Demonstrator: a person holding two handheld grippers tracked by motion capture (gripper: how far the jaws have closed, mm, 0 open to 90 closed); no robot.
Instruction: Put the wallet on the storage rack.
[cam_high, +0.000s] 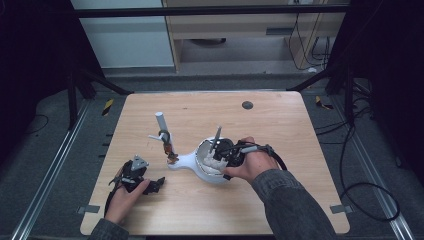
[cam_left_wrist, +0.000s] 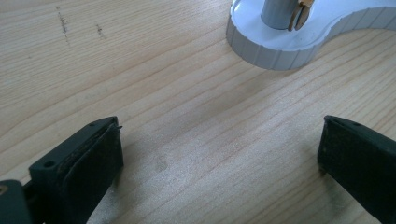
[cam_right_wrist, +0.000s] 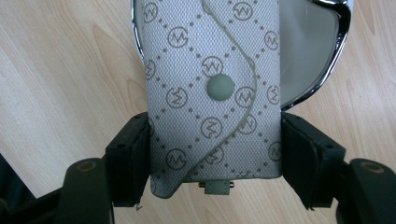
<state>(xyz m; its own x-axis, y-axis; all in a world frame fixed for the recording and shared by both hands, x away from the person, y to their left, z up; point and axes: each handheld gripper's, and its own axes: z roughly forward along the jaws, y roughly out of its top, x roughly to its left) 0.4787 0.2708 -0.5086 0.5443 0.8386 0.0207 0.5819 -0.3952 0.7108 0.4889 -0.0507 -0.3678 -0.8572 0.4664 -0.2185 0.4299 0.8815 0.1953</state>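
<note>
pale grey monogram-printed soft pouch with a round snap button (cam_right_wrist: 212, 100) clamped across its width by the right gripper (cam_right_wrist: 215, 154), over the chrome-rimmed white dish (cam_right_wrist: 327, 60). likely light, pliable, slightly slick (best held mid-body, below the snap). left gripper (cam_left_wrist: 219, 154) gaping, empty, over the wooden table (cam_left_wrist: 140, 70).

In the right gripper view, we see the patterned pouch (cam_right_wrist: 212, 93) run off the top edge, and it hides most of the chrome-rimmed dish (cam_right_wrist: 327, 60) behind it. In the left gripper view, the white stand base (cam_left_wrist: 289, 42) and its grey post (cam_left_wrist: 278, 11) are cropped at the top. From the high view, the small items hanging on the stand (cam_high: 167, 145) are too small for us to identify.
</note>
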